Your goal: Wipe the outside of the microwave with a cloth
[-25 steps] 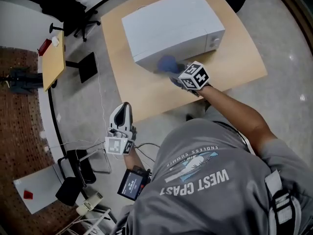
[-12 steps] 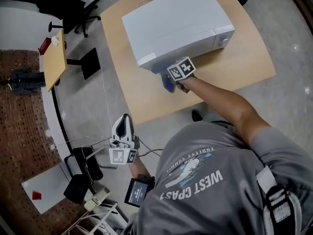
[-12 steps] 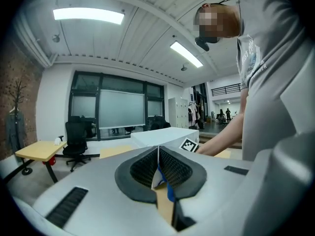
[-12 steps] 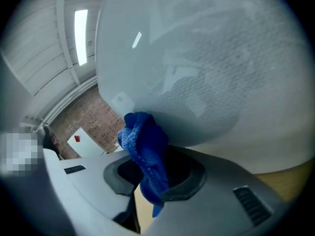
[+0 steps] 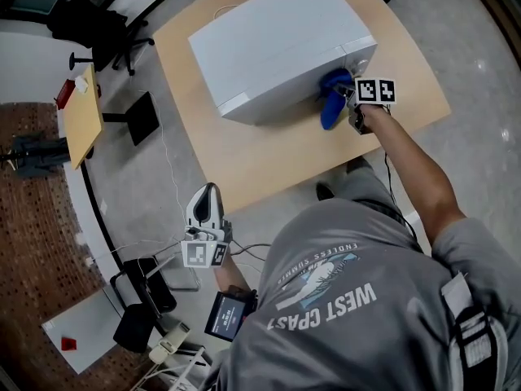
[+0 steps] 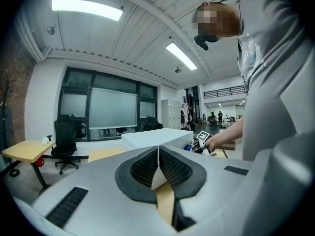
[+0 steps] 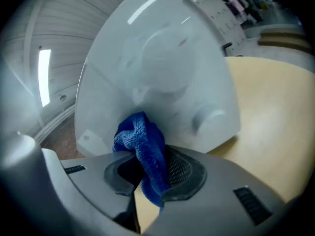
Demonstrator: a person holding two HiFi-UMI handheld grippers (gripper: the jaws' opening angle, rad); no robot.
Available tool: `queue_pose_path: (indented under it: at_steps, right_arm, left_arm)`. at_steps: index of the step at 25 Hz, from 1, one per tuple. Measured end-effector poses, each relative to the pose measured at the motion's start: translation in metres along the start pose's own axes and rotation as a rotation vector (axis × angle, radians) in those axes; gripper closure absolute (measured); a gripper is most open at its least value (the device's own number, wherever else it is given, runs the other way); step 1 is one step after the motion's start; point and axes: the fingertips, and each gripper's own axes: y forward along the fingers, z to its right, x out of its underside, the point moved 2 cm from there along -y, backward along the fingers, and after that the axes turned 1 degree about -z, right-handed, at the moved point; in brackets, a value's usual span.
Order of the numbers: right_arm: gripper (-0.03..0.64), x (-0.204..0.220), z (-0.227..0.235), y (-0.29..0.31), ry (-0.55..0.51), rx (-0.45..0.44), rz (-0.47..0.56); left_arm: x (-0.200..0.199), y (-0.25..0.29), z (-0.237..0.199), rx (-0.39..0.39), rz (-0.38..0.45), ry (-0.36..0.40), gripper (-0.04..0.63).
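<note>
White box-shaped microwave (image 5: 277,43) lies just upper-left of the right gripper (image 5: 347,98), which is clamped on a blue terry cloth (image 5: 330,104) held at its front face; left gripper (image 5: 207,192), clenched empty, is kept well apart at lower left

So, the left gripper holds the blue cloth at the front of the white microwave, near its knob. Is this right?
Not quite: the right gripper holds the blue cloth at the front of the white microwave, near its knob. The right gripper view shows the cloth pinched between its jaws. The left gripper is shut and empty.
</note>
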Motion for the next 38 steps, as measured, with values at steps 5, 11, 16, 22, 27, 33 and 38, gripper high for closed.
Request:
queue_pose_path:
  at_steps: [5, 11, 16, 22, 27, 33, 38]
  right_arm:
    - [0.523, -0.017, 0.028, -0.023, 0.116, 0.032, 0.095]
    - [0.523, -0.017, 0.026, -0.025, 0.122, 0.025, 0.099]
    - [0.523, -0.017, 0.028, -0.022, 0.129, 0.013, 0.101]
    - [0.523, -0.016, 0.028, -0.022, 0.131, 0.008, 0.097]
    - [0.523, -0.021, 0.020, -0.031, 0.111, -0.017, 0.096]
    - [0.523, -0.048, -0.038, -0.089, -0.130, -0.123, 0.103]
    - [0.523, -0.169, -0.078, -0.160, -0.383, -0.194, 0.367]
  left_arm:
    - [-0.001, 0.005, 0.004, 0.025, 0.002, 0.002, 0.566]
    - [-0.005, 0.005, 0.009, 0.035, -0.002, 0.008, 0.566]
    - [-0.002, 0.003, 0.011, 0.027, -0.005, 0.008, 0.566]
    - [-0.002, 0.004, 0.016, 0.028, -0.005, 0.008, 0.566]
    - [0.000, 0.009, 0.023, 0.035, -0.003, 0.009, 0.566]
    - [0.002, 0.037, 0.023, 0.016, 0.013, -0.008, 0.566]
    - [-0.017, 0.075, 0.023, -0.016, 0.036, -0.005, 0.566]
